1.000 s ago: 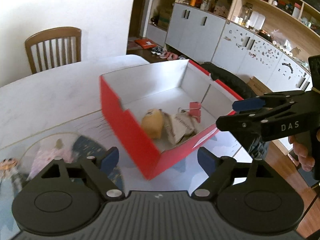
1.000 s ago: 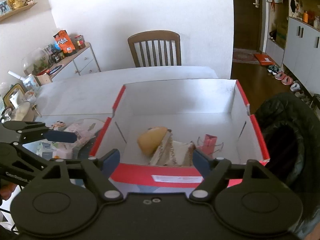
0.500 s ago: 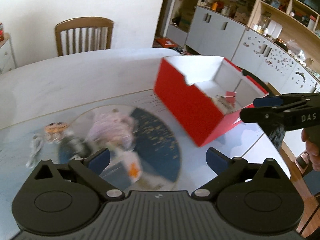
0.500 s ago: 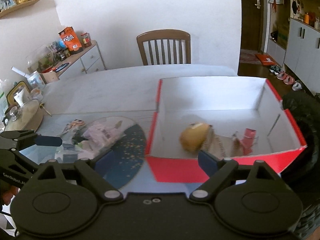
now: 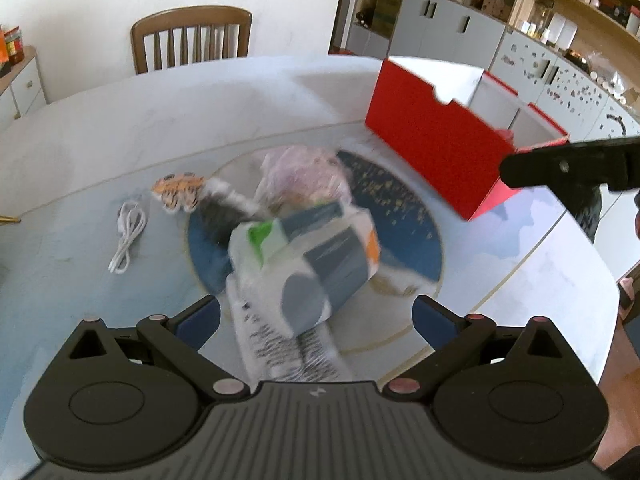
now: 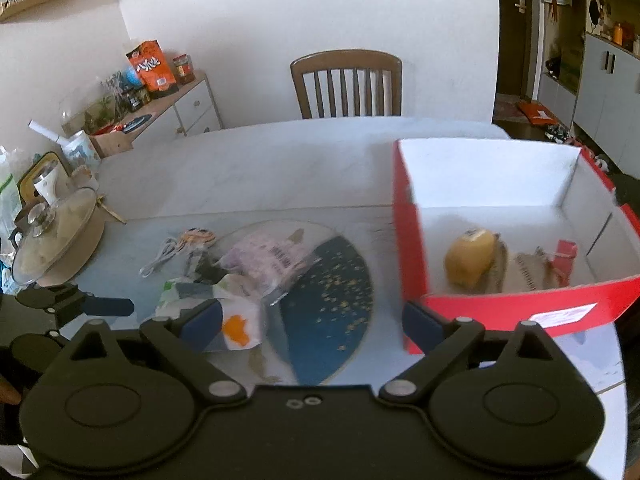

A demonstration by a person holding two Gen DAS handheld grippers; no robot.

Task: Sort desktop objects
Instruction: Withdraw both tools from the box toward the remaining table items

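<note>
A pile of packets lies on a round blue mat (image 5: 400, 216). A white, grey and orange packet (image 5: 308, 264) is nearest and blurred, with a pink packet (image 5: 304, 172) behind it. My left gripper (image 5: 316, 318) stands wide open just short of the nearest packet, not touching it. A tiger-striped item (image 5: 178, 194) and a white cable (image 5: 128, 236) lie to the left. The red box (image 6: 500, 308) at the right holds a yellow item (image 6: 470, 262) and papers. My right gripper (image 6: 311, 319) hovers over the mat with jaws opening and nothing between them.
A pot with a glass lid (image 6: 52, 240) sits at the table's left edge. A wooden chair (image 6: 346, 82) stands behind the table, and a sideboard (image 6: 176, 100) with jars is at the back left. The table's rounded edge (image 5: 580, 280) runs close on the right.
Both views have swung left, from over the red box to the pile on the blue mat. Both grippers' jaws stand wider than before.
</note>
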